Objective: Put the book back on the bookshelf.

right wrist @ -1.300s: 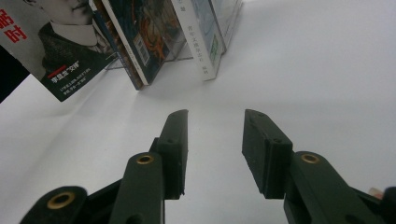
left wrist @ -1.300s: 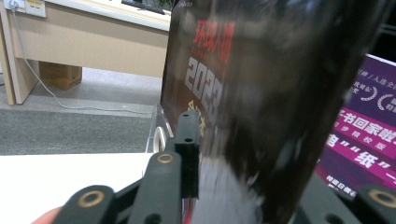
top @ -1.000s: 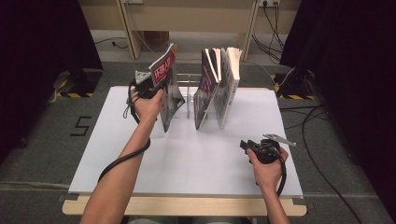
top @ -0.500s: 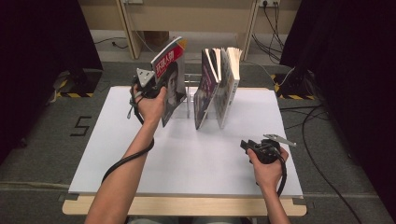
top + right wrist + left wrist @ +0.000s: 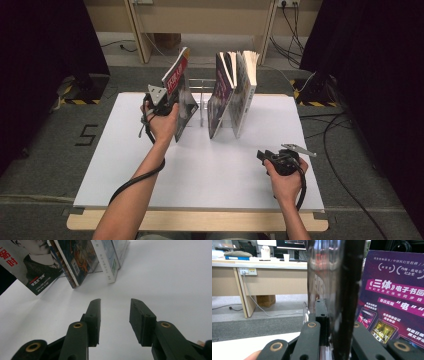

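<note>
Left gripper [image 5: 167, 100] clamped on magazine [image 5: 178, 92], lifted, tilted, just left of wire rack [image 5: 200, 100]. Right gripper [image 5: 264, 156] half-open, empty, on table [image 5: 210, 170], well apart from rack.

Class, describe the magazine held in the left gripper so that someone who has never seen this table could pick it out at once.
Start at the white table and find the wire rack at its far middle. Left of the rack, the left gripper is shut on a magazine, tilted, its lower corner near the tabletop. Its red title band sets it apart; the other books lean in the rack, ungripped.
</note>
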Demonstrator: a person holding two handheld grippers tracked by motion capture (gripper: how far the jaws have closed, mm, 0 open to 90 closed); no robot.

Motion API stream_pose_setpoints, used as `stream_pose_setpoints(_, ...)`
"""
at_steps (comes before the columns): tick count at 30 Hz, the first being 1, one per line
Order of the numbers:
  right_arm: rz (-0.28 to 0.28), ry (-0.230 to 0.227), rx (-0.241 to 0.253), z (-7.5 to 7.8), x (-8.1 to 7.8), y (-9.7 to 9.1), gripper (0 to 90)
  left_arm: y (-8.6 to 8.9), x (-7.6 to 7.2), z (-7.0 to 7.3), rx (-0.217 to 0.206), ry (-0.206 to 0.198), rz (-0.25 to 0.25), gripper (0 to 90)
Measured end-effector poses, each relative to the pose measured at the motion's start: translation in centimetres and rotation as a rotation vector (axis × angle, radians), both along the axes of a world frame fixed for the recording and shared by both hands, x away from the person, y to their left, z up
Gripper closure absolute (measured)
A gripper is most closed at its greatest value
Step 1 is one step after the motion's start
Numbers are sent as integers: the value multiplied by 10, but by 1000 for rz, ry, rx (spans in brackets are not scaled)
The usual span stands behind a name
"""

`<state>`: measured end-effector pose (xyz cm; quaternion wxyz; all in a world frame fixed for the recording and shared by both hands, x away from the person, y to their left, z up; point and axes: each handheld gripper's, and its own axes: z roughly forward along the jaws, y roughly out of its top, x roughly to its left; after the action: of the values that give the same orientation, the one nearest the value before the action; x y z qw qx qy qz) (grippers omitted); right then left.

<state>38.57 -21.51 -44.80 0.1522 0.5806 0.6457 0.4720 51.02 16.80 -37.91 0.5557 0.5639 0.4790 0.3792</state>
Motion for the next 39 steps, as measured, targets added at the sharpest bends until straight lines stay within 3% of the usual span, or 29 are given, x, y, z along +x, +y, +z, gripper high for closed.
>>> stream_pose_setpoints(5,3,-2,-1,0,0,1,620,5,-1,3,-46,27,-31,767)
stream_pose_setpoints(11,5,1,0,-1,0,3,618,9,4,9,-75,54,-32,680)
stream_pose_setpoints(16,6,6,1,-1,1,3,619,9,8,12,-76,77,-35,698)
stream_pose_setpoints(20,6,4,0,-1,0,2,618,9,10,12,-91,92,-35,791)
stream_pose_setpoints(24,3,2,1,0,0,1,619,9,8,11,-77,77,-14,859)
stream_pose_setpoints(28,1,5,4,0,0,2,619,8,4,6,-88,43,25,862)
stream_pose_setpoints(34,2,0,0,0,0,1,619,4,-3,1,-45,-7,27,861)
stream_pose_setpoints(39,1,5,4,0,0,2,619,3,-10,-2,-49,-23,52,859)
